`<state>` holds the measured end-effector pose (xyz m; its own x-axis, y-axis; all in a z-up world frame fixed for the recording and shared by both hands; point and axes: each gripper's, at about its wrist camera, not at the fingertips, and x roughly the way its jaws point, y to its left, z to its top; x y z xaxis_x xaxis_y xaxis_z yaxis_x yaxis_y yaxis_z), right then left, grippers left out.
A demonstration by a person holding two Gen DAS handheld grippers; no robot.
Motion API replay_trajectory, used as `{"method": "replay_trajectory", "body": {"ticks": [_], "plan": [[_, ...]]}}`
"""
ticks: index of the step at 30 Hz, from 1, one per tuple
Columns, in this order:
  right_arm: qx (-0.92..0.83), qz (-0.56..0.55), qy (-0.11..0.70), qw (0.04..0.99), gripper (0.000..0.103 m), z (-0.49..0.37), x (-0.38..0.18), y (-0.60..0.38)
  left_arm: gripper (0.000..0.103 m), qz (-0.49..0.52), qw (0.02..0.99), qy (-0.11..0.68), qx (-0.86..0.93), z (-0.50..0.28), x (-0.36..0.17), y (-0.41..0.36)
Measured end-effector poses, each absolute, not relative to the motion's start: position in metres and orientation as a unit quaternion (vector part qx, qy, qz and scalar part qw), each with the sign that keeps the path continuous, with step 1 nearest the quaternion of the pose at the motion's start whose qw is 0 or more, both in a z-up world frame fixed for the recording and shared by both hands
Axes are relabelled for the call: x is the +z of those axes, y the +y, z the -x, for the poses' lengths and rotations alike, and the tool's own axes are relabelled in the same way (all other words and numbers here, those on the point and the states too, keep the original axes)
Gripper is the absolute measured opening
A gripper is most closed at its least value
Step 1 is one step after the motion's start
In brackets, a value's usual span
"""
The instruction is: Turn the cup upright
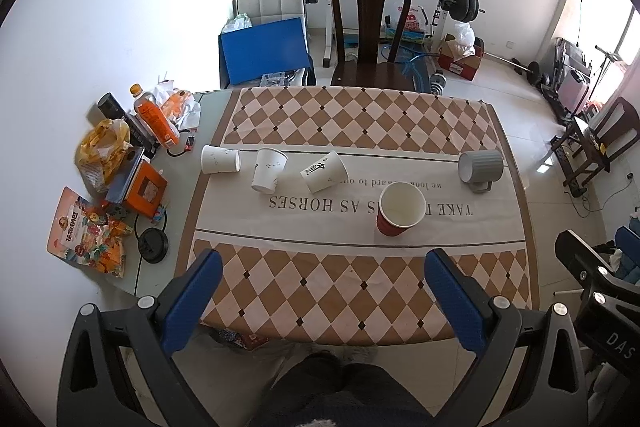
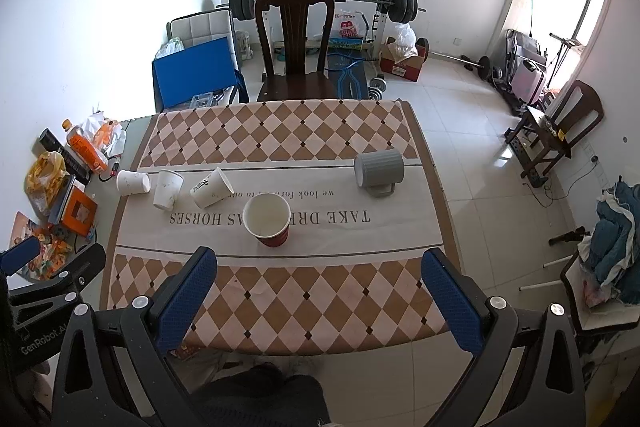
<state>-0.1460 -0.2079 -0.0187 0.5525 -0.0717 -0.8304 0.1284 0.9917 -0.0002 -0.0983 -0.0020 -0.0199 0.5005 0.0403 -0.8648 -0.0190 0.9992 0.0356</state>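
**Both claws wide and empty above a table of tipped cups**

The left gripper (image 1: 323,267) hangs over the near edge of the checked tablecloth (image 1: 320,291), its blue-padded fingers (image 1: 200,291) spread far apart, holding nothing and touching nothing. The right gripper (image 2: 319,265) is in the same posture, blue pads (image 2: 450,291) splayed wide with only cloth between them.

On the white band of the cloth, a red paper cup (image 1: 400,213) stands upright, mouth open to the cameras. Left of it, three white paper cups lie on their sides in a row: the leftmost cup (image 1: 219,159) at the cloth's edge, the middle cup (image 1: 269,170), and a cup with a black character (image 1: 323,171) nearest the red one. Well to the right, a grey ribbed mug (image 1: 479,166) lies tipped over, handle toward the near side.

A dark wooden chair (image 1: 370,31) stands at the table's far side, and an orange drink bottle (image 1: 154,115) lies among snack packets (image 1: 86,235) on the bare table at left.

The left wrist view catches the black body of the right gripper at its right margin; the right wrist view shows the left gripper's frame at its left edge, plus a chair piled with blue clothing (image 2: 614,227) that the other view barely shows.
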Motion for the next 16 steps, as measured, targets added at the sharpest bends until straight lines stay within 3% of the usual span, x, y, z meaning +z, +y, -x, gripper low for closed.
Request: {"method": "replay_trajectory", "body": {"ticks": [16], "plan": [[-0.056,-0.029,0.470,0.880,0.103,0.1421,-0.0165,-0.2073,0.103,-0.010,0.866,0.499,0.015,0.0966,-0.0185,0.0012]]}}
